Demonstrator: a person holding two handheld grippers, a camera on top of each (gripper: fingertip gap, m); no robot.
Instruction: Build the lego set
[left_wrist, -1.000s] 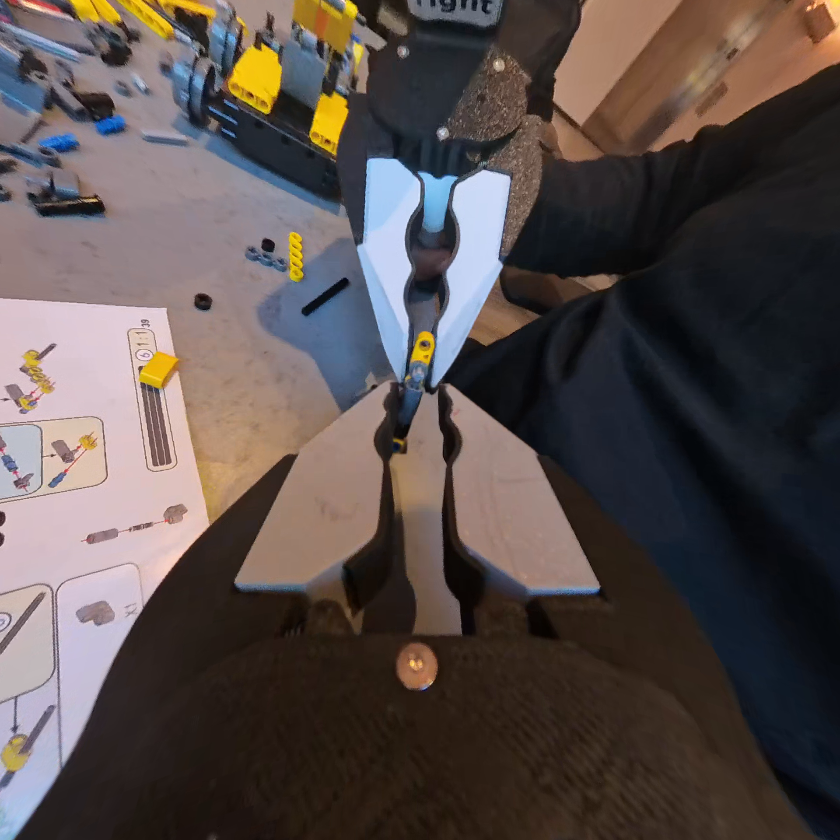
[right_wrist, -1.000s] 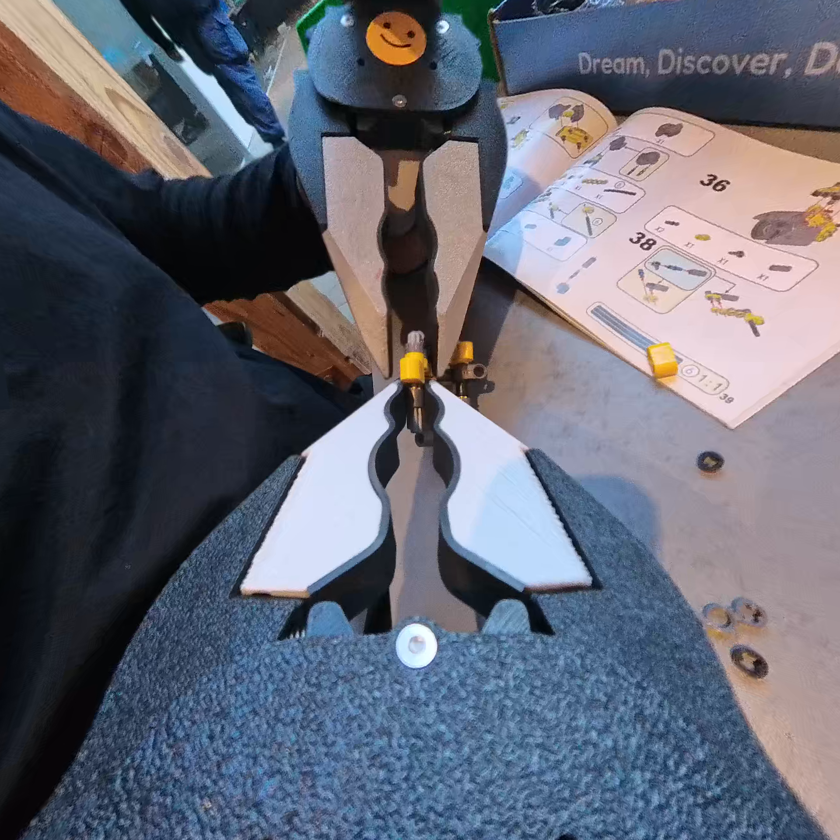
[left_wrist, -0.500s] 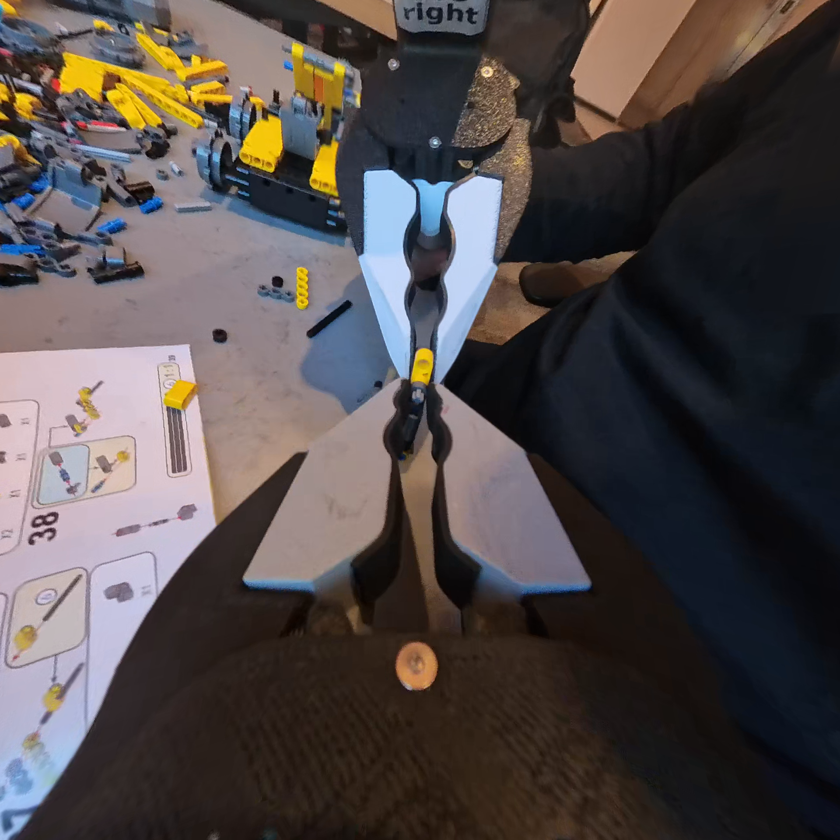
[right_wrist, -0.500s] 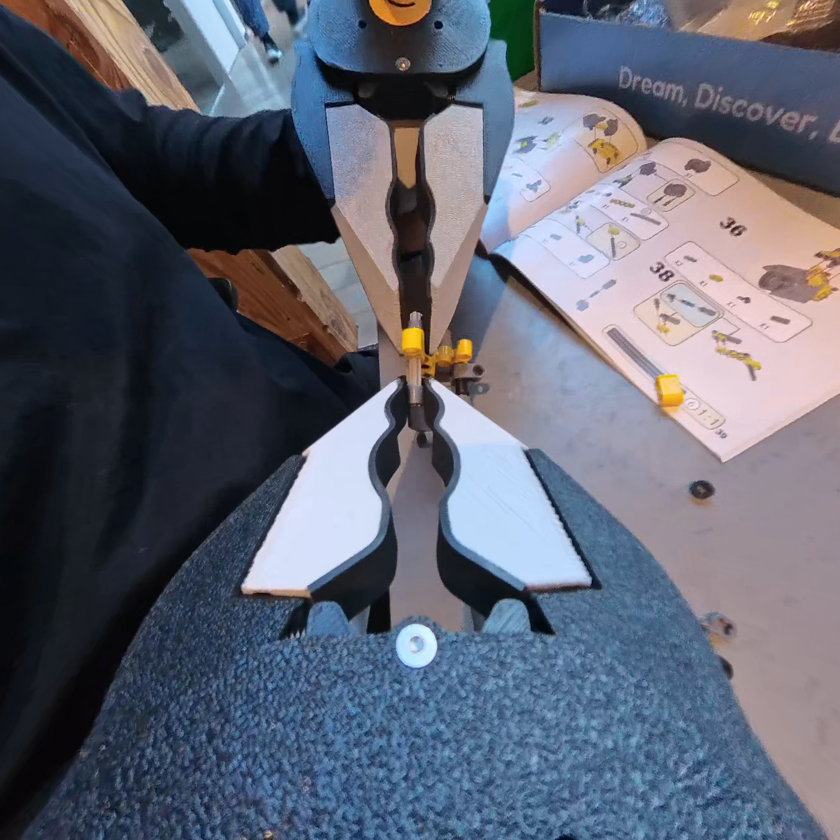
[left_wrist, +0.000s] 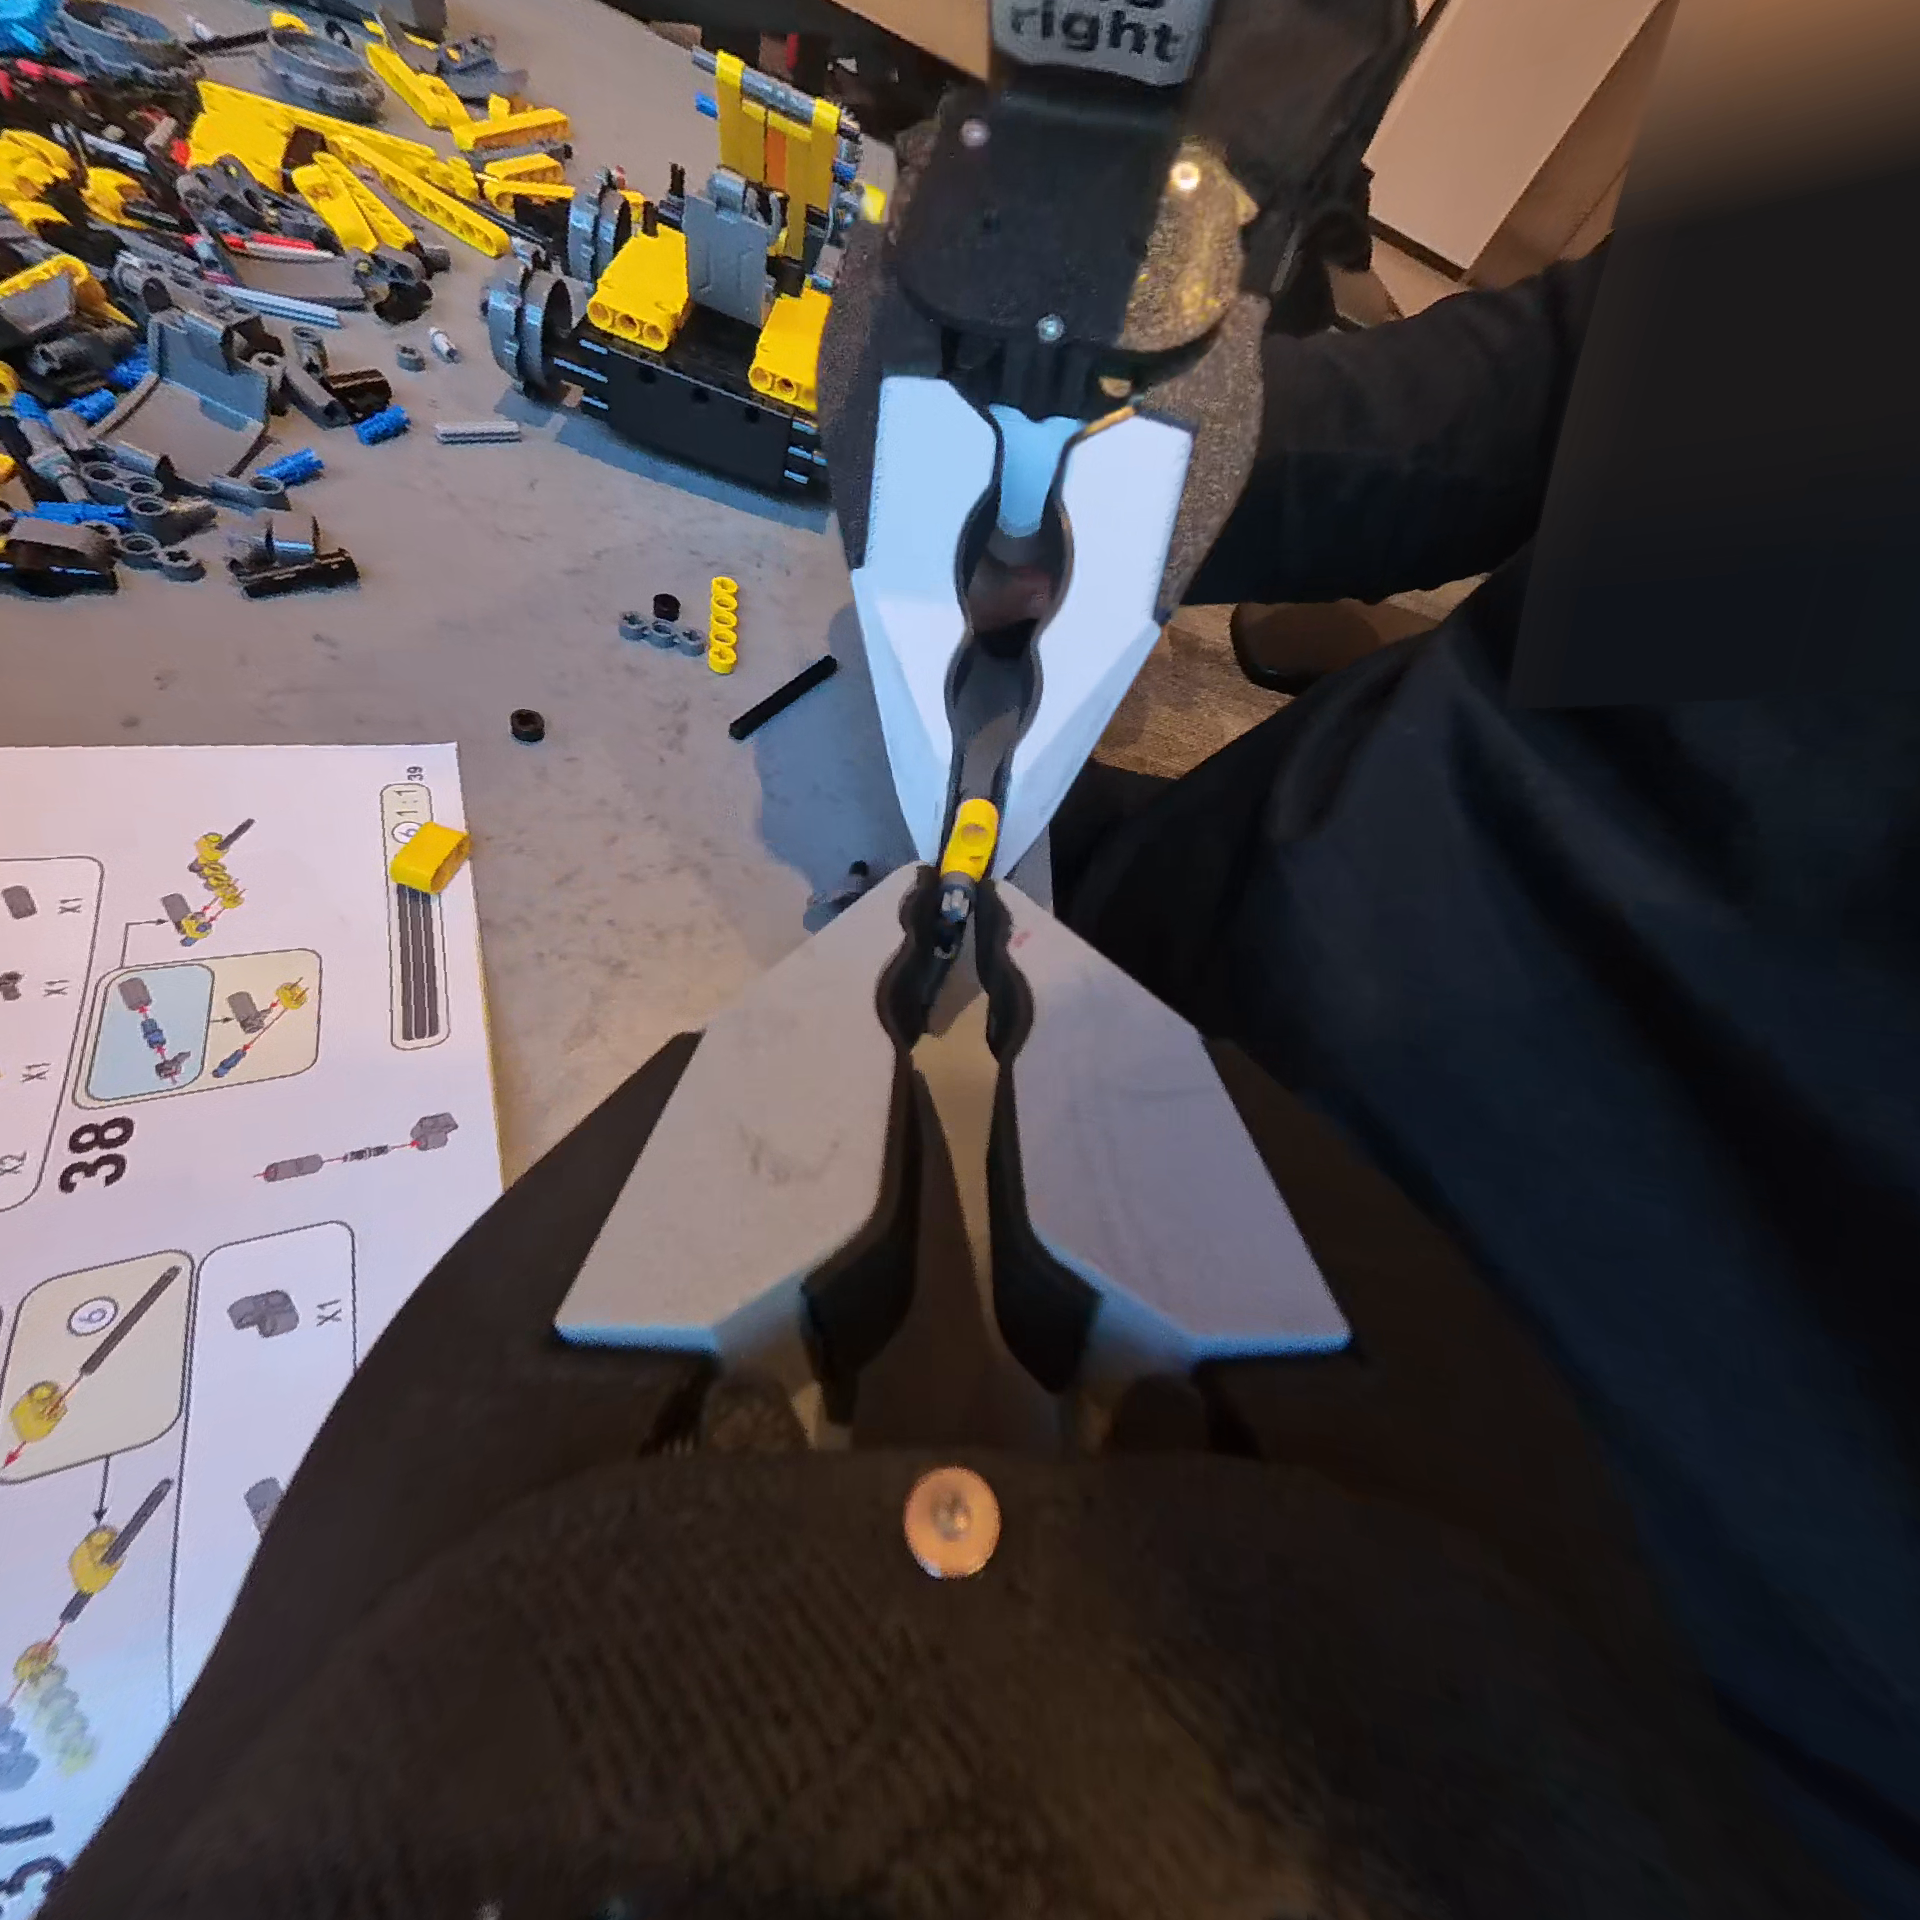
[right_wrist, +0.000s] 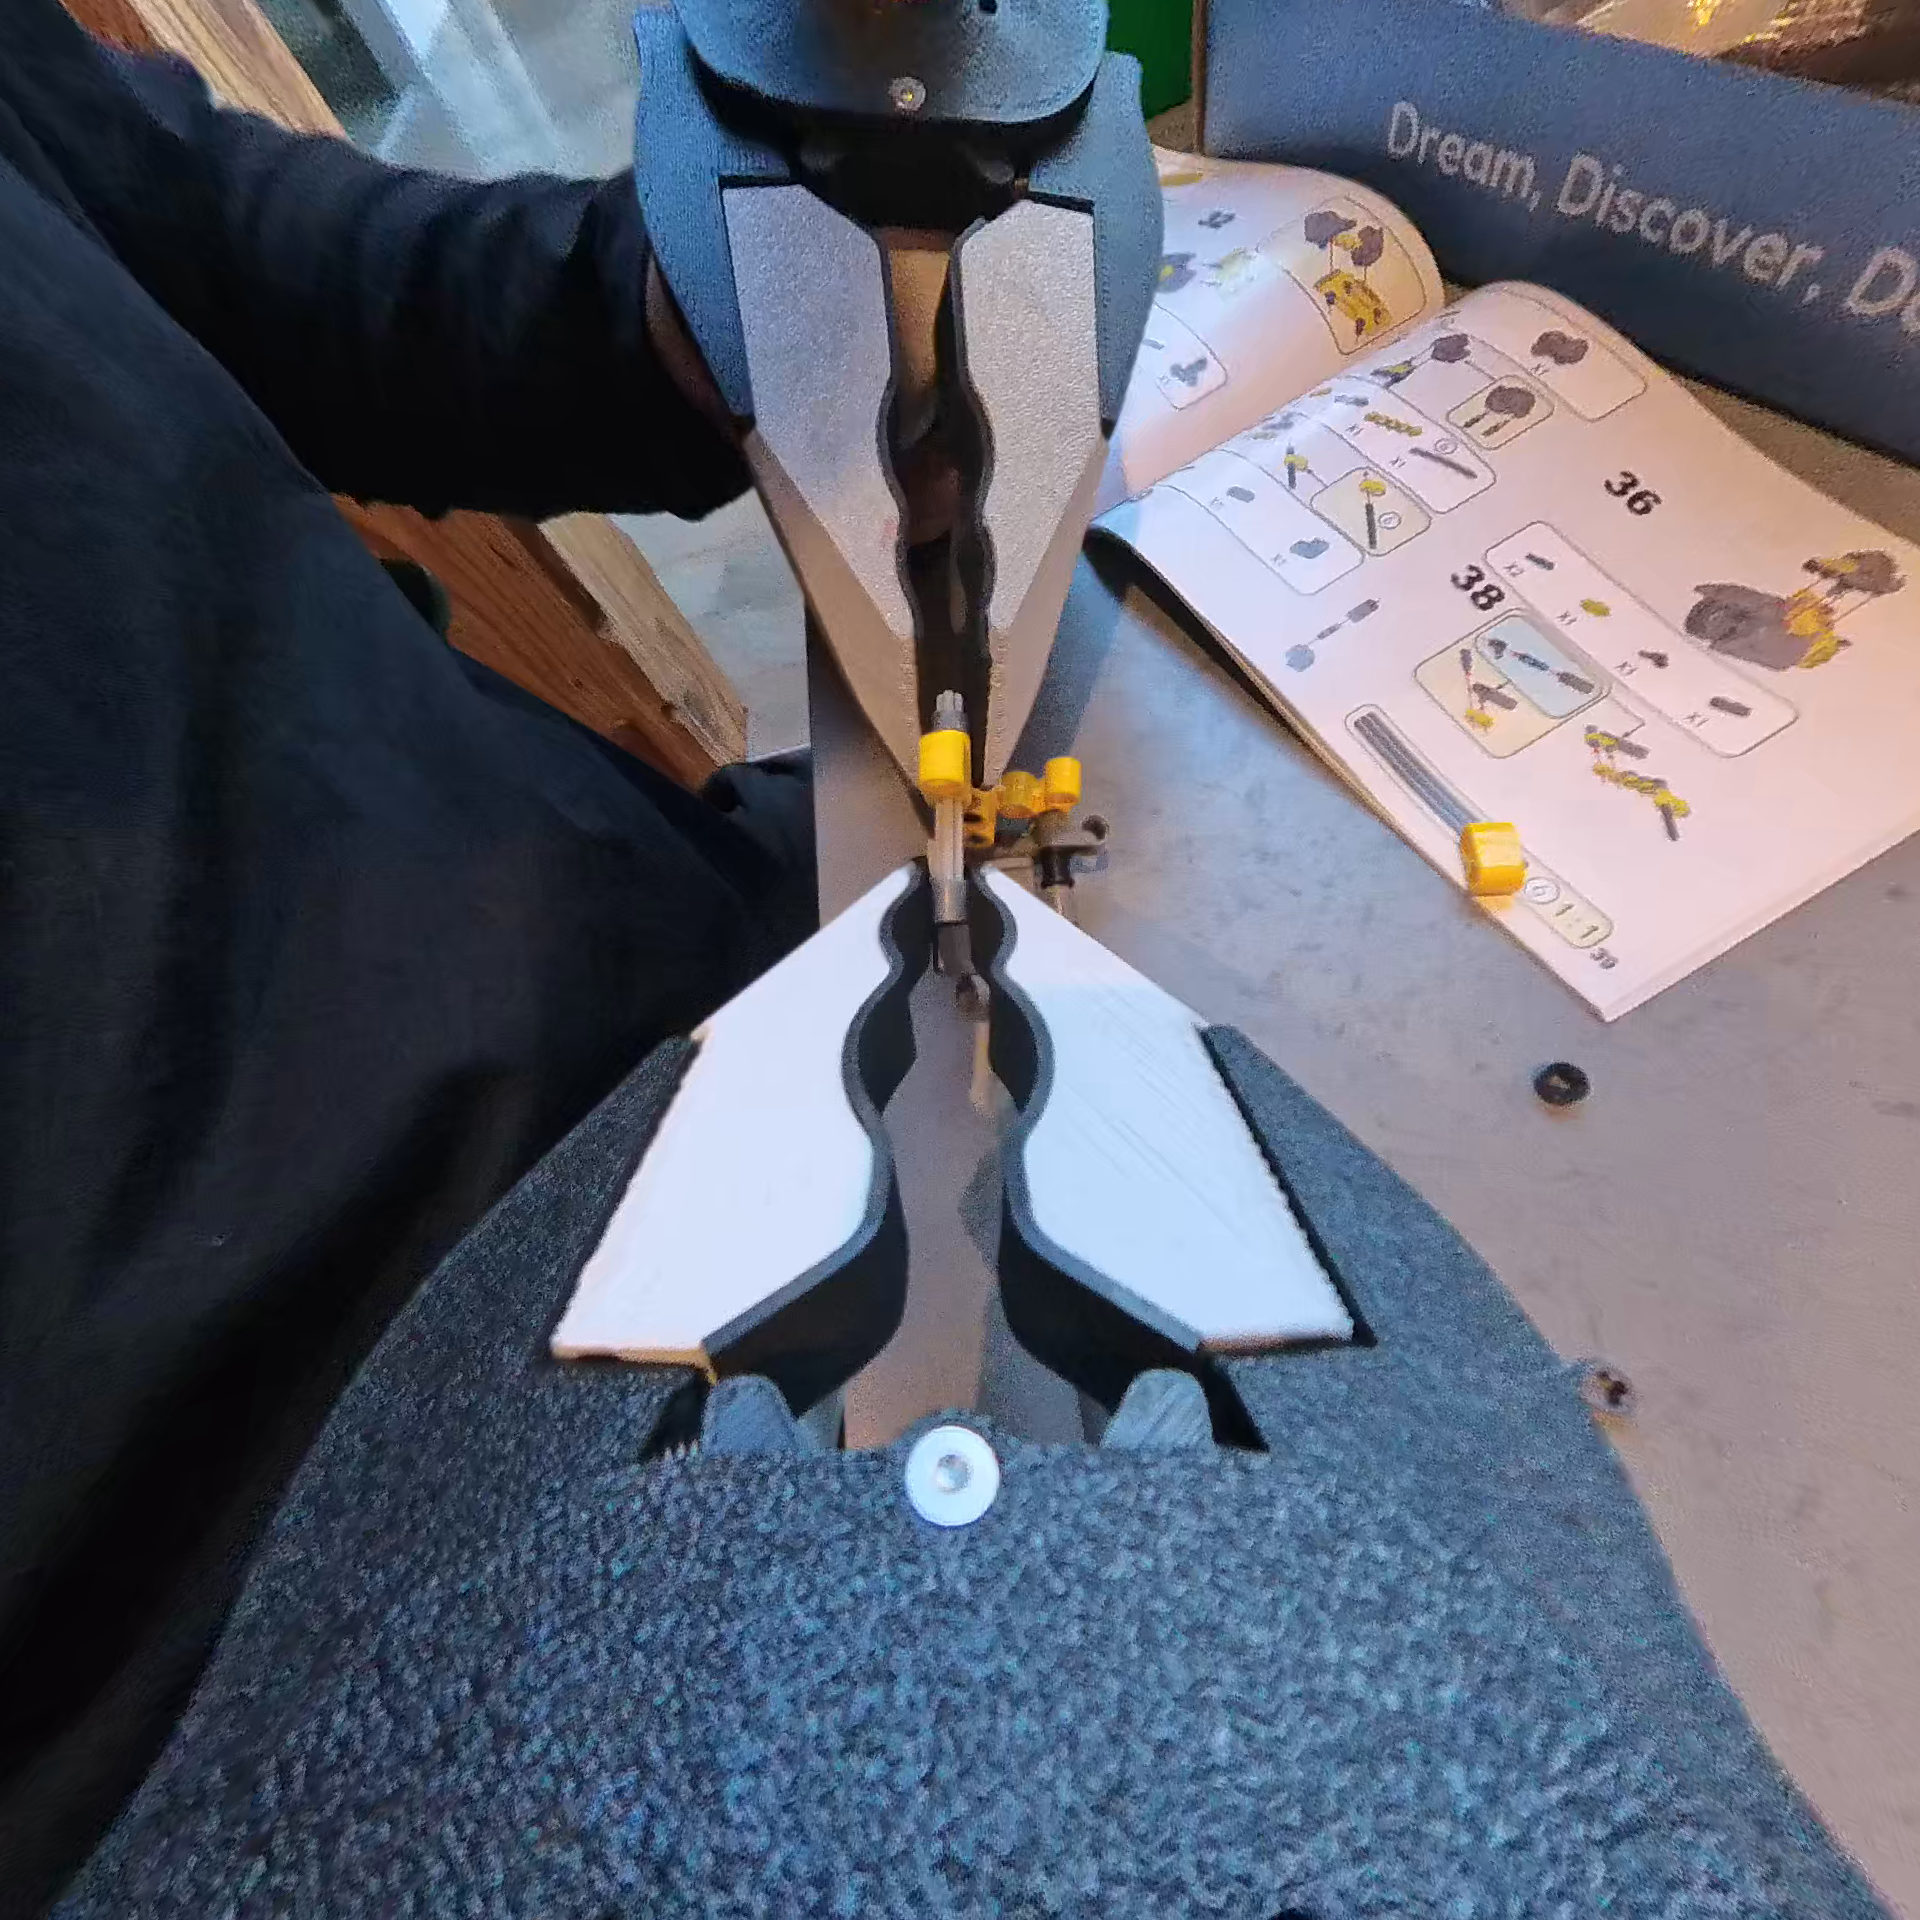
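Facing each other tip to tip above the near edge of the grey table (left_wrist: 582, 852), the left gripper (left_wrist: 951, 914) and the right gripper (right_wrist: 951, 914) are both seen clenched on one small assembly of building-toy parts. A thin grey axle (right_wrist: 948, 873) is pinched by the right gripper, its long axis running straight along the line between the two grippers; the far end, past a yellow bush (right_wrist: 943, 761), is nipped by the left one. A yellow cross-piece (right_wrist: 1023, 795) sticks out sideways over the table. Neither gripper is nearer: the piece is shared between them. How deep the axle sits inside either pair of fingers is hidden. An open instruction booklet (right_wrist: 1558, 644), a loose yellow block (right_wrist: 1491, 857) on it, and a half-built yellow model (left_wrist: 707, 343) lie well apart.
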